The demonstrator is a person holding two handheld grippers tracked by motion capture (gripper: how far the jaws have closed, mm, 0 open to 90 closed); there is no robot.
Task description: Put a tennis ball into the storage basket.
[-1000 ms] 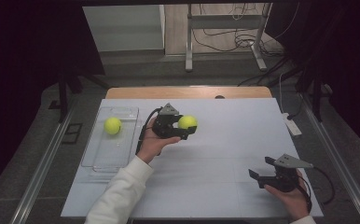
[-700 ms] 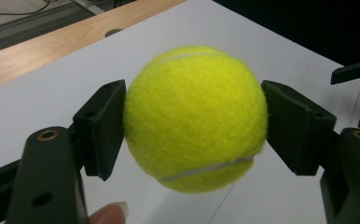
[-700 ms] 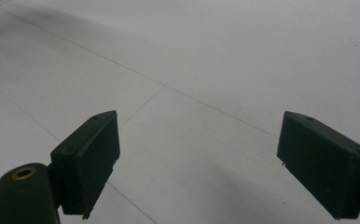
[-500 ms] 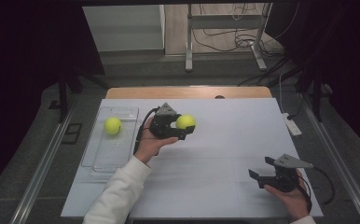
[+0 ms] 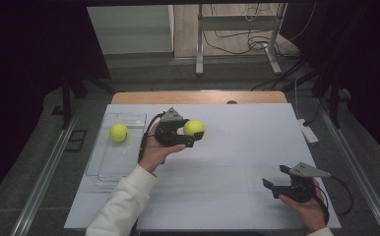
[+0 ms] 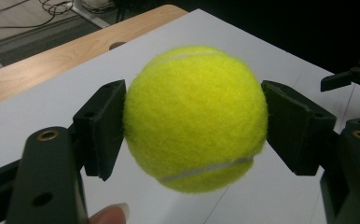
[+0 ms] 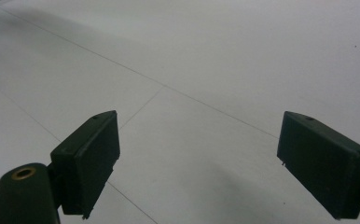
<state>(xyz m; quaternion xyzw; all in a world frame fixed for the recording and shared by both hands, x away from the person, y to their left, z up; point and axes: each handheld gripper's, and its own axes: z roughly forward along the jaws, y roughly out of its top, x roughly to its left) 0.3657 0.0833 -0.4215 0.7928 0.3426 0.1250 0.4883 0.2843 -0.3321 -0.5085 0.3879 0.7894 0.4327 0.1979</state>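
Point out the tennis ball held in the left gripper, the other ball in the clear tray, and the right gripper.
held tennis ball [image 6: 194,119], left gripper view, middle of its felt.
ball in the tray [image 5: 119,132], high view, its top.
right gripper [image 5: 277,181], high view, midway between its open jaws.

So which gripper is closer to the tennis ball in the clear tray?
Left. The left gripper is just right of the tray's tennis ball, gripping another ball. The right gripper sits far away, near the table's front-right corner.

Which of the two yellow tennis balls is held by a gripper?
The yellow tennis ball near the table's middle, clamped between the left gripper jaws. The other yellow tennis ball lies free in the clear plastic tray.
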